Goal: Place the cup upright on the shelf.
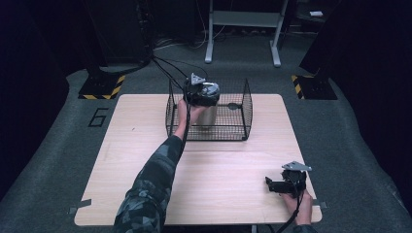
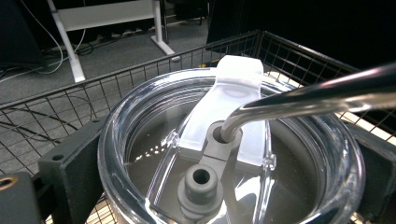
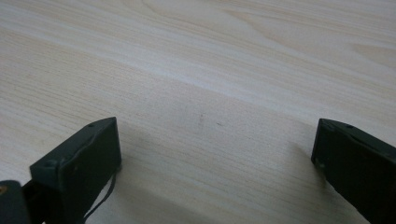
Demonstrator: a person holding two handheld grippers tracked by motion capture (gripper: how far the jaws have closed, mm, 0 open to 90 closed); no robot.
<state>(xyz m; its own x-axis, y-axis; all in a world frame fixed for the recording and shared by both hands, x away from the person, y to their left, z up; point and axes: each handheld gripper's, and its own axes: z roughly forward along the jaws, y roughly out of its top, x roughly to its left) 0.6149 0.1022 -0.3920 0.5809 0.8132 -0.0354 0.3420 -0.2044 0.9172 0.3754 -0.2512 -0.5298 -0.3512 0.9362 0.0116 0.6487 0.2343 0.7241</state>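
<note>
A steel tumbler (image 1: pixel 209 114) with a clear lid (image 2: pixel 154 126) and a bent metal straw (image 2: pixel 317 91) is upright inside the black wire basket (image 1: pixel 247 104) at the back of the wooden table (image 1: pixel 218 179). My left gripper (image 1: pixel 201 92) is shut on the tumbler just under its rim, one jaw on each side. Whether the tumbler's base touches the basket floor is hidden. My right gripper (image 1: pixel 269 184) (image 3: pixel 215 158) rests low over the table's front right corner, open, with bare wood between its jaws.
The basket wire (image 2: pixel 70 102) rises close around the tumbler. On the floor behind the table are a white desk frame (image 1: pixel 243 29) and two stands with yellow-black striped bases (image 1: pixel 102 87) (image 1: pixel 311 85).
</note>
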